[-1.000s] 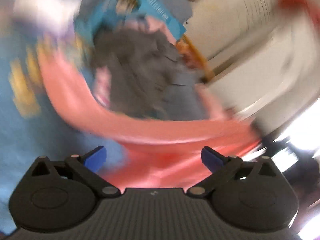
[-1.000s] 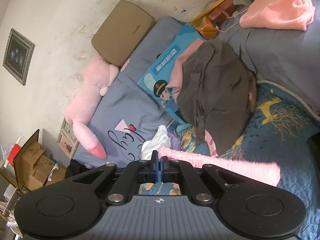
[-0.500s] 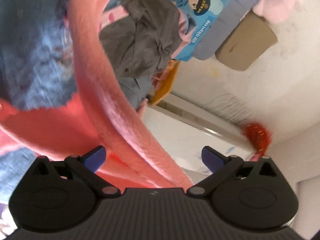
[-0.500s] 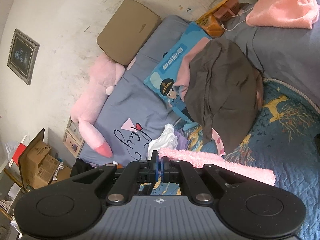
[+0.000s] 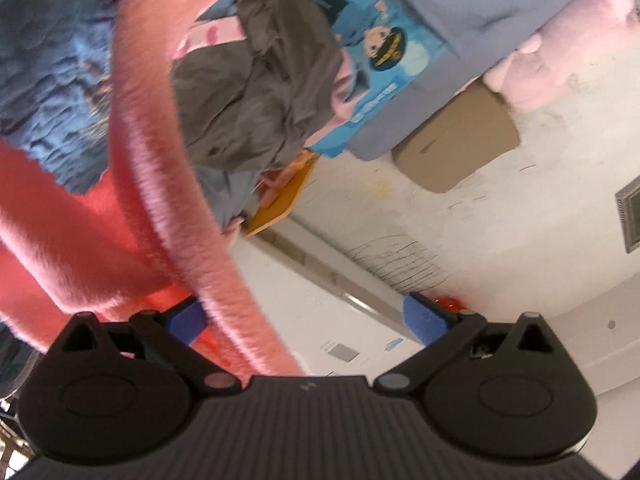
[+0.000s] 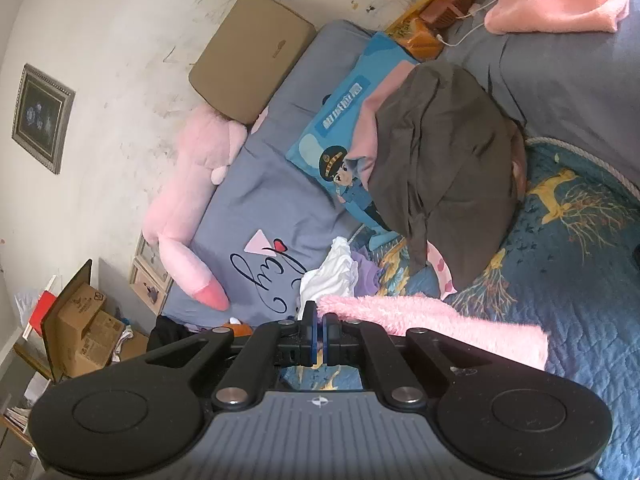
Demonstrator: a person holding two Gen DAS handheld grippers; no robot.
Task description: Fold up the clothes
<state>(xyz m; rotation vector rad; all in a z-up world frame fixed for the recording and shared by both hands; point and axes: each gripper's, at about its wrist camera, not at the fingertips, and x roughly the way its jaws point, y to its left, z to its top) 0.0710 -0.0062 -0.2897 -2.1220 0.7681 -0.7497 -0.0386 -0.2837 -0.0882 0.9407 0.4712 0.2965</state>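
The right gripper (image 6: 319, 332) is pinched shut on the near edge of a fluffy pink garment (image 6: 436, 328), which stretches away to the right over the blue patterned quilt (image 6: 580, 280) on the bed. The left gripper (image 5: 306, 316) stands wide open, its blue pads (image 5: 424, 318) well apart; a band of the same pink garment (image 5: 160, 152) runs across its view and passes close by the left-side pad, though neither pad presses on it. That view is rolled hard over, so the bed appears at the top and the white wall (image 5: 460, 220) below it. Farther back on the bed a dark grey garment (image 6: 444, 148) lies heaped over a pink one, partly covering a blue cartoon pillow (image 6: 340, 132). Just beyond the right gripper's tips sits a crumpled white cloth (image 6: 332, 272) with something lilac beside it. A long pink plush toy (image 6: 188, 208) lies along the wall side of the grey-blue sheet (image 6: 260, 216), with a tan cushion (image 6: 250, 56) propped against the wall above it. Another folded pink cloth (image 6: 556, 0) rests at the far corner of the bed. Cardboard boxes (image 6: 80, 328) stand on the floor beside the bed, and a framed picture (image 6: 42, 116) hangs on the wall.
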